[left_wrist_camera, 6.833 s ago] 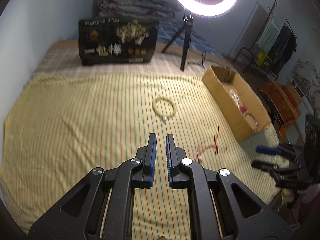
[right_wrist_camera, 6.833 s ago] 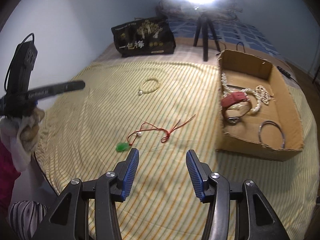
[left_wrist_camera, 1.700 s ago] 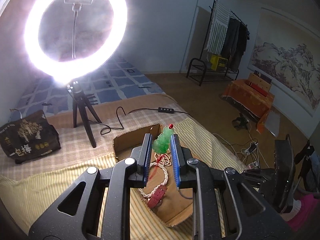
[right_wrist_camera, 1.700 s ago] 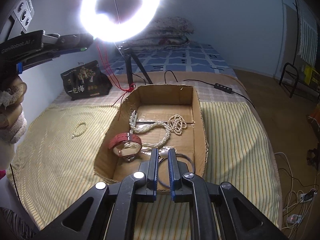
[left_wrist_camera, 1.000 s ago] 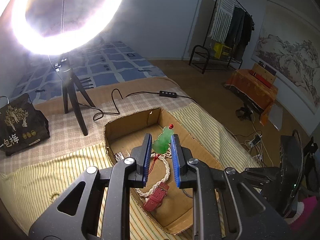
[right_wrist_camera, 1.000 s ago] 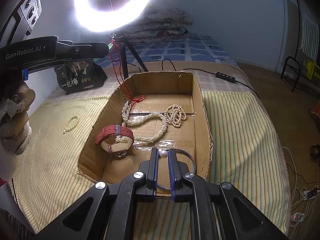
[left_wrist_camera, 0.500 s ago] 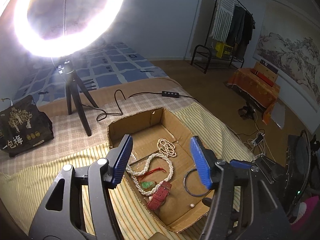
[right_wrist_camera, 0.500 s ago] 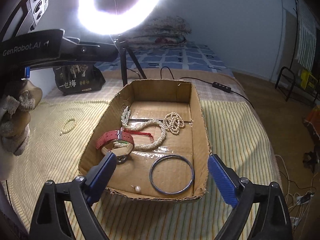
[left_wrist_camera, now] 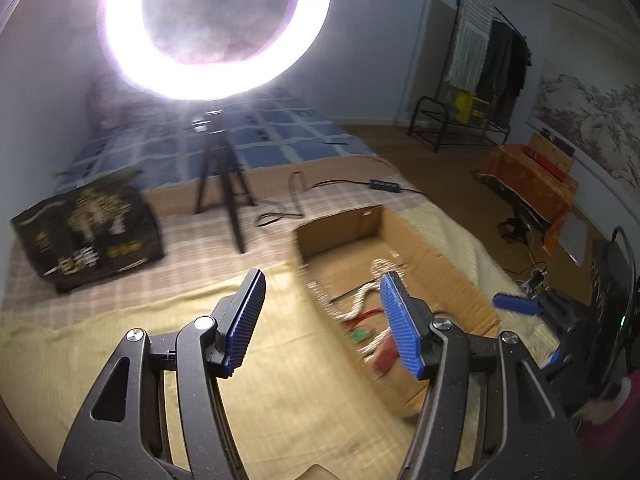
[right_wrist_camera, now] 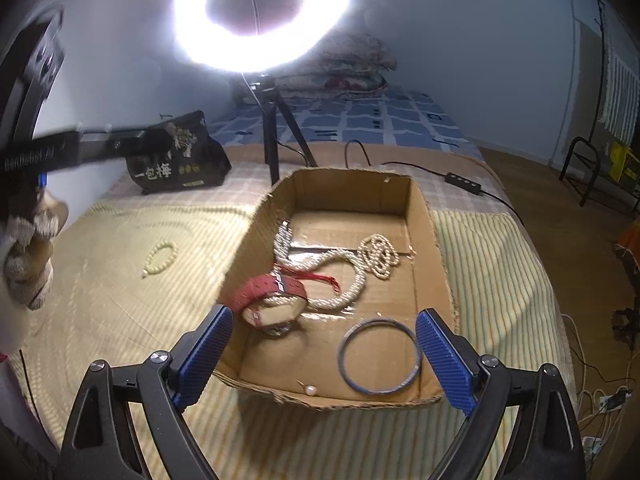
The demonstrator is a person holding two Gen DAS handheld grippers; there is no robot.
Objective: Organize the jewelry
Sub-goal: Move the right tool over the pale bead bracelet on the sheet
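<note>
Left hand-held gripper (left_wrist_camera: 320, 320): jaws spread wide and empty; it hangs over the bed's striped yellow cover (left_wrist_camera: 120, 344) just beside the cardboard box (left_wrist_camera: 452, 276). This view is smeared by motion, so fine detail inside the box is hard to read here.
Right hand-held gripper (right_wrist_camera: 320, 356): jaws wide apart, nothing between them, poised over the near wall of the cardboard box (right_wrist_camera: 420, 200).
Already in the box: pearl necklace (right_wrist_camera: 352, 264), red watch (right_wrist_camera: 272, 292), metal bangle (right_wrist_camera: 378, 356), a loose pearl (right_wrist_camera: 311, 390) by the near wall, and a red cord (right_wrist_camera: 320, 278) lying across the necklace. A green pendant (left_wrist_camera: 360, 334) shows as a blurred patch in the left view only.
Still outside: a cream bead bracelet (right_wrist_camera: 160, 258) lies on the cover, well apart from the box, on its left side.
Step in hand (judgement): fetch that bracelet; it looks like the last piece left out, so the task seems close to done.
How to do it well: the left gripper is the nearer one. Come down with one finger inside the loop and one outside, close on a single run of beads, and lift straight up so the cover does not bunch. Carry it clear over the box wall and release low, on bare cardboard away from the cord, to avoid tangling.
Risk: round beads may slip from the ribbed pads; pinching cloth along with them would drag the cover.
</note>
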